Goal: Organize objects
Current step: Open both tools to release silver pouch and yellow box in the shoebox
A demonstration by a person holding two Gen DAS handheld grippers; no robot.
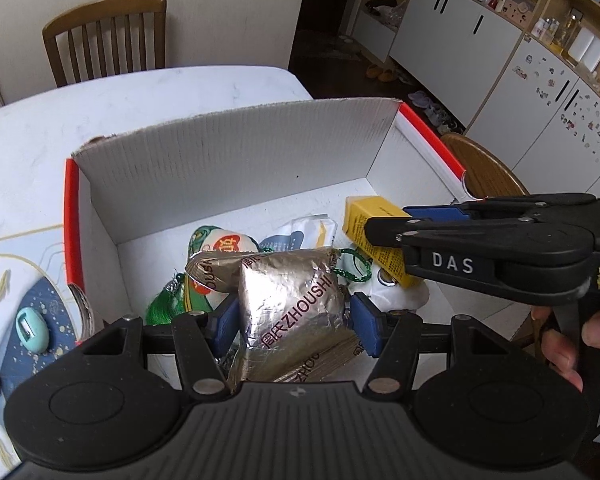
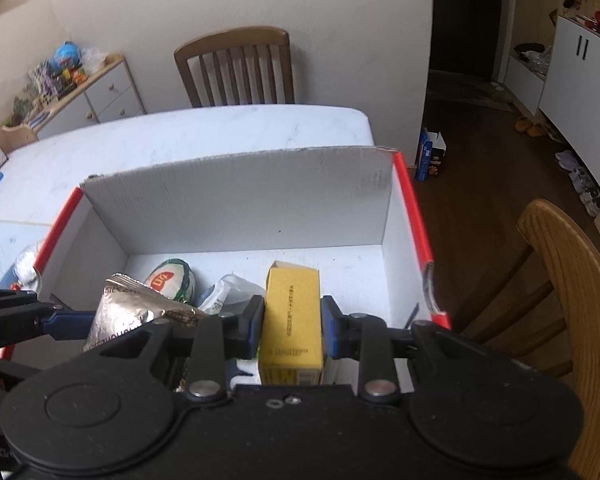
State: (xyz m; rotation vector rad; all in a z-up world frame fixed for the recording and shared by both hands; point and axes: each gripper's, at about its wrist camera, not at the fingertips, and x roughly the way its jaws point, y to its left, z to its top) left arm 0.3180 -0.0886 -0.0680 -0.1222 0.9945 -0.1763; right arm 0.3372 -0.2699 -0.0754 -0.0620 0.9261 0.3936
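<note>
Blue-padded left fingers (image 1: 225,322) clamp the foil packet (image 1: 290,304); right fingers (image 2: 255,322) clamp the yellow carton (image 2: 292,320).

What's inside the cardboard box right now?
Cardboard box holds a silver foil packet, yellow carton, green-white pouch and white plastic bag; anything beneath them is covered.

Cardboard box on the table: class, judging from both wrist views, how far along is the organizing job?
Done: a green-and-white packet and a white bag already lie in the cardboard box. In hand: the left tool grips a silver foil pouch, the right tool a yellow carton, both over the box. Left: a teal item outside on the table.
</note>
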